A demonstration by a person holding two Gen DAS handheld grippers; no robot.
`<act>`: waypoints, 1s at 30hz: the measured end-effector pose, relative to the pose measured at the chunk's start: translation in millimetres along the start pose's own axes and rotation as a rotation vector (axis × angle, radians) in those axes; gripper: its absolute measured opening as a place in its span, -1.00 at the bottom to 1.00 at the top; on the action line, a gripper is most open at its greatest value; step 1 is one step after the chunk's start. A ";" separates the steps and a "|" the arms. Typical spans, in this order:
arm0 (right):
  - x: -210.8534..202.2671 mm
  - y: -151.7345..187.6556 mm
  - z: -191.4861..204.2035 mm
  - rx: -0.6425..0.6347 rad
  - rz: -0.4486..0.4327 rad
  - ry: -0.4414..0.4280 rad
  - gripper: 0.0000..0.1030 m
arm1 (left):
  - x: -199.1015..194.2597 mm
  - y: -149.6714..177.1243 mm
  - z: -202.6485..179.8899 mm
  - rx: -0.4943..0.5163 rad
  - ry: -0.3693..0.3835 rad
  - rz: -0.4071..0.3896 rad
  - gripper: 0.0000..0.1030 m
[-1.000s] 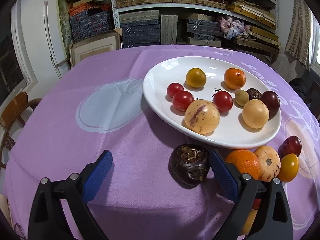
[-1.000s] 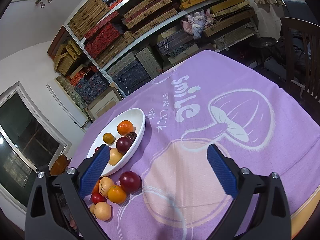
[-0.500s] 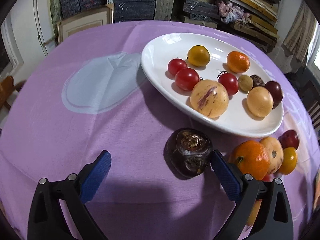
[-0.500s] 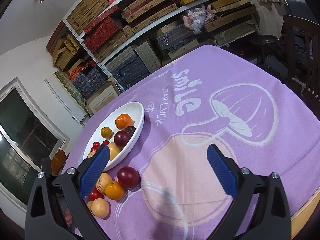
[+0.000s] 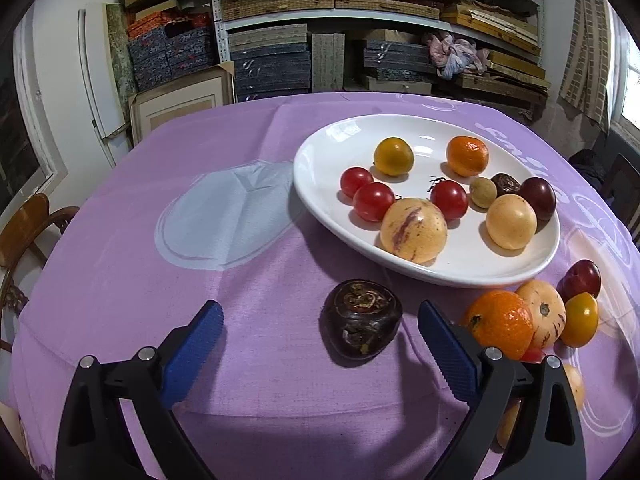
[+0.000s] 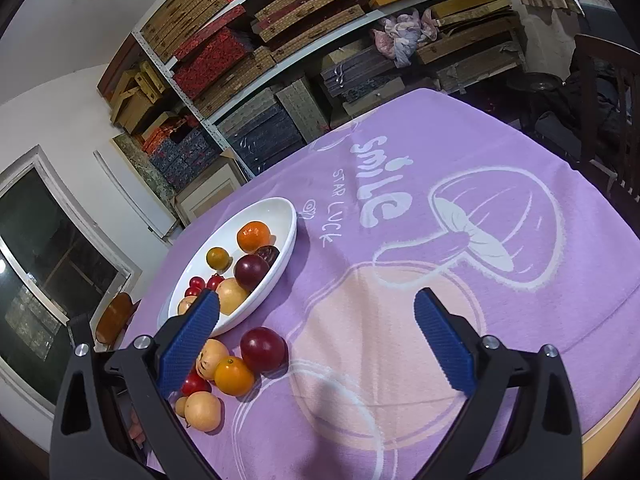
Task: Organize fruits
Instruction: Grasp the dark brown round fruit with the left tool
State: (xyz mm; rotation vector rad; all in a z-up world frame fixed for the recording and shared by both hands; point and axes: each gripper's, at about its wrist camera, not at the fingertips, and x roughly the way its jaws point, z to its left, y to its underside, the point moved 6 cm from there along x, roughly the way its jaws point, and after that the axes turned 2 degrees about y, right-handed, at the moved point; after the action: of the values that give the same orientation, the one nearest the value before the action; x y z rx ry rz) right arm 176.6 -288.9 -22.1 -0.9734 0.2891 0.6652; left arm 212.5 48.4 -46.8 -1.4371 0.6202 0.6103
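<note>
A white oval plate holds several fruits: red tomatoes, an orange, a striped pale melon and a dark plum. In front of it on the purple cloth lies a dark brown wrinkled fruit, between my left gripper's open blue fingers, nearer the right one. An orange, a striped pale fruit and a yellow one cluster at the right. My right gripper is open above the cloth, holding nothing. Left of it are the plate, a red plum and other loose fruits.
Shelves packed with boxes and mats stand behind the table. A wooden chair is at the left edge and another dark chair at the far right. The cloth's printed mushroom area is bare.
My left gripper pulled back and tilted up a little, so the dark fruit sits slightly farther ahead between the fingers. The right gripper drifted closer to the loose fruits. Both stay open.
</note>
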 end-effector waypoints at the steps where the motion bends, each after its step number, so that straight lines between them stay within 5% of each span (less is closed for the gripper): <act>1: 0.4 0.7 0.5 -0.001 0.001 -0.001 0.86 | 0.1 0.7 -3.5 0.006 0.008 0.003 0.87; 4: 1.1 1.9 2.5 -0.010 0.004 0.001 0.86 | 8.2 -0.1 -8.0 0.015 0.027 0.028 0.70; 6: 1.3 1.9 3.4 -0.012 0.005 0.000 0.86 | 13.2 1.6 -8.1 0.008 0.039 0.055 0.39; 14: 2.9 3.9 5.0 -0.017 0.014 0.000 0.86 | 15.6 4.5 -2.8 -0.020 0.055 0.069 0.34; 19: 5.5 8.2 12.2 -0.045 0.027 0.001 0.86 | 14.3 5.0 -4.7 -0.008 0.039 0.061 -0.12; 30: 10.9 13.9 21.6 -0.091 0.047 0.007 0.86 | -0.6 9.8 5.7 -0.041 -0.013 0.025 -0.13</act>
State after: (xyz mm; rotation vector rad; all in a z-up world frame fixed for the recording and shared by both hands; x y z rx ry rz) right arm 174.8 -261.2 -25.1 -1.0589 0.2901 0.7233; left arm 205.2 54.5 -53.1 -1.4640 0.6190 0.6546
